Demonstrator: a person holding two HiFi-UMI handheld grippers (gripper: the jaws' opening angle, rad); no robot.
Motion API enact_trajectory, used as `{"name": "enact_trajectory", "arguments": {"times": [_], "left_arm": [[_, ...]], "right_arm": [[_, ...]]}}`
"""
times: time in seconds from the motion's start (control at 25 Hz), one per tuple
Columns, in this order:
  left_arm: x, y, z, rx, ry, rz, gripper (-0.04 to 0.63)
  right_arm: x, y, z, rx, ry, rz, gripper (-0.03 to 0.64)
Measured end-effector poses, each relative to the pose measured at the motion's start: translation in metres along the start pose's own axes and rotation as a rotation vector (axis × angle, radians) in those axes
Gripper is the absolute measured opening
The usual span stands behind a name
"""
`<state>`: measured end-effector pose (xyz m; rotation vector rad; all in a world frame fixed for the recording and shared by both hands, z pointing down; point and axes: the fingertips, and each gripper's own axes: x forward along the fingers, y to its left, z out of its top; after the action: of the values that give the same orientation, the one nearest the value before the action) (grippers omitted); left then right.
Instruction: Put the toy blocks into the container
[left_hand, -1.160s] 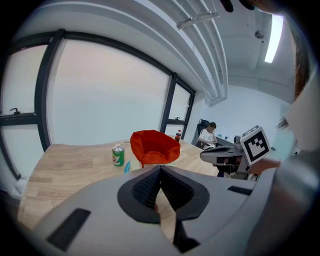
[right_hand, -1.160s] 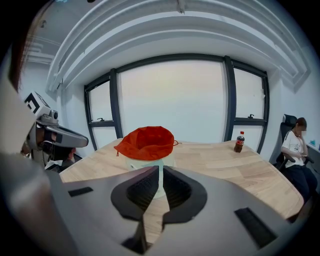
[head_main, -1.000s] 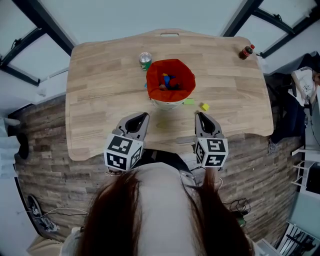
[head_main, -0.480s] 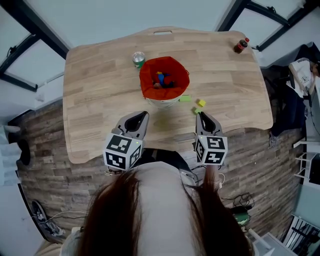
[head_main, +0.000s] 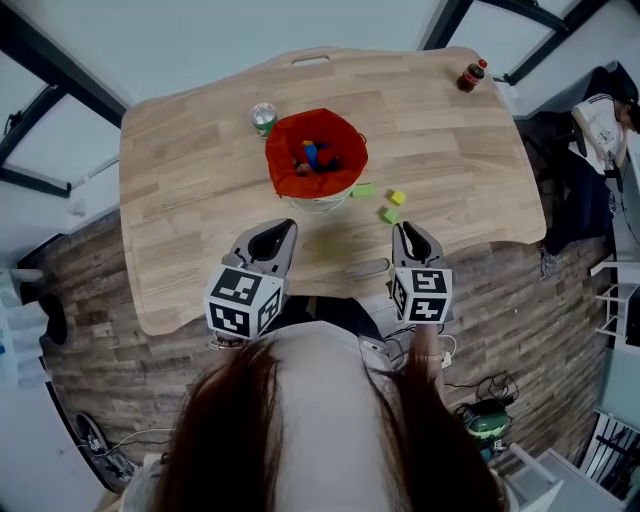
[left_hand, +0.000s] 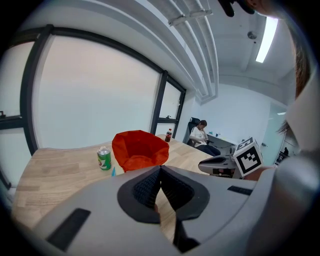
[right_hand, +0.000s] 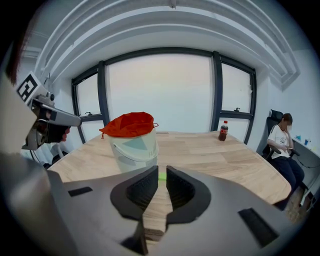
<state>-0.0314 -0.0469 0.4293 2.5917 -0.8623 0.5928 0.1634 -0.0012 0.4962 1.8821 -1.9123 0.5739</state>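
Observation:
A white container with a red liner (head_main: 315, 160) stands mid-table, with several coloured blocks inside. Three loose blocks lie to its right: a flat green one (head_main: 364, 190), a yellow one (head_main: 397, 197) and a green one (head_main: 389, 214). My right gripper (head_main: 401, 228) is shut and empty, its tip just short of the nearer green block. In the right gripper view the container (right_hand: 132, 145) is ahead on the left, and a green block (right_hand: 161, 176) shows beyond the gripper (right_hand: 161, 170). My left gripper (head_main: 287, 228) is shut and empty in front of the container (left_hand: 140, 150).
A green can (head_main: 263, 118) stands behind the container on the left, and a cola bottle (head_main: 470, 76) at the far right corner. The table's near edge (head_main: 330, 290) runs under both grippers. A seated person (right_hand: 282, 140) is off to the right.
The head view has swung, so the table sits higher and further left. A second green block now shows just ahead of the right gripper, which has sunk a little. Both jaws stay shut.

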Motion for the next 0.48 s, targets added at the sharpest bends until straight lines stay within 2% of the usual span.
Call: {"name": "enact_trajectory", "arguments": {"times": [0.48], "left_arm": [[0.008, -0.010, 0.002, 0.028, 0.020, -0.037, 0.009]], "right_arm": [[0.013, -0.009, -0.019, -0.029, 0.005, 0.001, 0.051]]}}
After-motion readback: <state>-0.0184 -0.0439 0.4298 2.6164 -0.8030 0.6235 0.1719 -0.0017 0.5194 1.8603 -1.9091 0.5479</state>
